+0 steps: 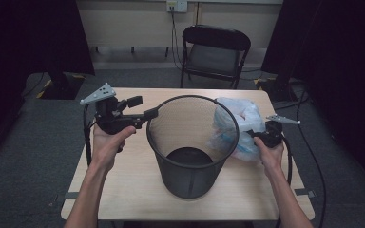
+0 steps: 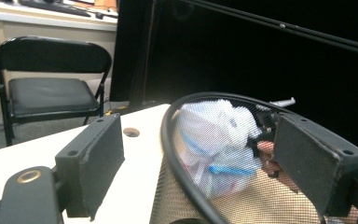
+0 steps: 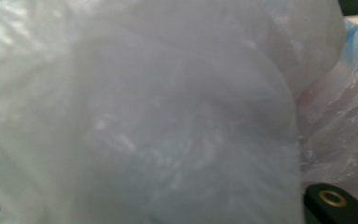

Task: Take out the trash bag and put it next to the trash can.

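Plastic bag [image 1: 237, 126] bunched on bench [image 1: 133, 190], clenched in right gripper [image 1: 259, 135] just beside bin [image 1: 190, 156]. Left gripper [image 2: 200, 163] released, straddling bin rim. Risk: bin is unheld, so stuffing the bag in may tip it.

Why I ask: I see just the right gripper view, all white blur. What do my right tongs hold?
Observer: From above, the right tongs are shut on a crumpled plastic bag.
Operator: Is it in the wastebasket?
Observer: No. It is outside the mesh wastebasket, beside its right side.
Operator: And the left tongs?
Observer: The left tongs stand open astride the wastebasket's left rim.
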### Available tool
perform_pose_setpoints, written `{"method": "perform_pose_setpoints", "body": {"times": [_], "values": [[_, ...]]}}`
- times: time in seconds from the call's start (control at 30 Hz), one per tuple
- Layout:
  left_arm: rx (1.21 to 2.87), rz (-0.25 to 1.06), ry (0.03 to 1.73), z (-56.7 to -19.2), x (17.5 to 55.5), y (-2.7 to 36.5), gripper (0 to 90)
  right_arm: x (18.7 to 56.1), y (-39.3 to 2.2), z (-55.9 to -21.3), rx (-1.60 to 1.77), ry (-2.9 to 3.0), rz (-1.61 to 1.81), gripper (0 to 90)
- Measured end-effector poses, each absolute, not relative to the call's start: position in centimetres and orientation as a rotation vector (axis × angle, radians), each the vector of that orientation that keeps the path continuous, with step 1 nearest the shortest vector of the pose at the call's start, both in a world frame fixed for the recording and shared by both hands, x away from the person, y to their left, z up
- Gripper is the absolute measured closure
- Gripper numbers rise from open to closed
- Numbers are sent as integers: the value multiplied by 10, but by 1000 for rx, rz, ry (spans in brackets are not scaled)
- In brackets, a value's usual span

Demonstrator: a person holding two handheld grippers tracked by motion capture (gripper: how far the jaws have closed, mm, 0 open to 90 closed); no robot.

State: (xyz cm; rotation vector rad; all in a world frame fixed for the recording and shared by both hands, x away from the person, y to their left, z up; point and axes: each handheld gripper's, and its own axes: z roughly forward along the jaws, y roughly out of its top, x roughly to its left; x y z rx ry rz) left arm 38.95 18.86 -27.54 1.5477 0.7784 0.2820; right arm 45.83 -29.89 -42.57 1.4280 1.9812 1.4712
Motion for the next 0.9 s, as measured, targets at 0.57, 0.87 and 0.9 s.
{"method": "perform_pose_setpoints", "body": {"times": [0.57,0.87,0.9], "values": [[1593,345,874,-311,376,227,155,450,-294,-476,1468,2060,1290,801],[1686,325,923,-360,378,230,159,476,-290,-483,1493,2005,1229,739],[1685,334,931,-365,378,229,159,479,-290,-484,1506,1992,1233,728]]}}
